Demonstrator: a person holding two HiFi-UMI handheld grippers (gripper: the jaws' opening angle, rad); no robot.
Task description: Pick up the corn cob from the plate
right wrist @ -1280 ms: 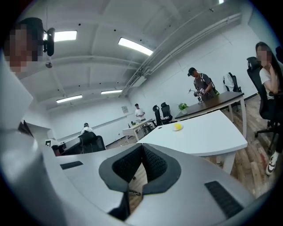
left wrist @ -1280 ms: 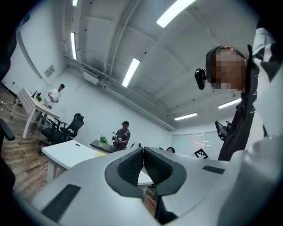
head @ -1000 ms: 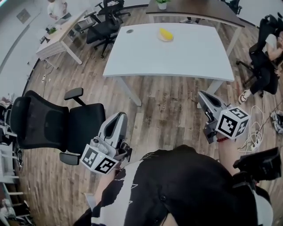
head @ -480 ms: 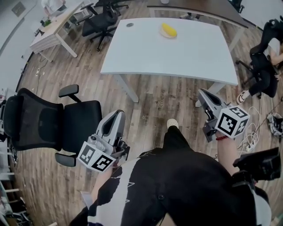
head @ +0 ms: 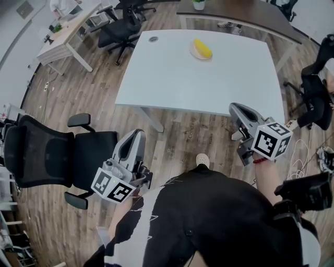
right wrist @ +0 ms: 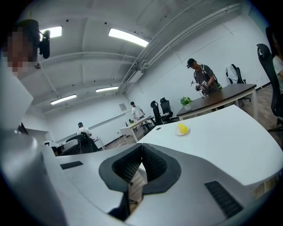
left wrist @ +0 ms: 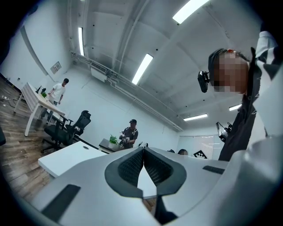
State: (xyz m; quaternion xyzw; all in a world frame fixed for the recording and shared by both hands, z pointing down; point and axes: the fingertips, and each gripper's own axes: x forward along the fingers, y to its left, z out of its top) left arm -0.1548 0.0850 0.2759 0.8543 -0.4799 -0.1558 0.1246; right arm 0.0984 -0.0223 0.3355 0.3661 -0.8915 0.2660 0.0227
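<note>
A light desk [head: 62, 44] stands far left on the wood-plank floor [head: 182, 135], with a black office chair [head: 52, 154] nearer. Beside the chair the left gripper [head: 136, 136] hangs over the floor, jaws pressed together on nothing. On the white table [head: 167, 78] ahead, the corn cob [head: 203, 48] rests on its plate [head: 193, 52] near the far edge. The right gripper [head: 236, 109], by the table's near right edge, is likewise closed and empty. A dark table [head: 245, 15] stands beyond.
</note>
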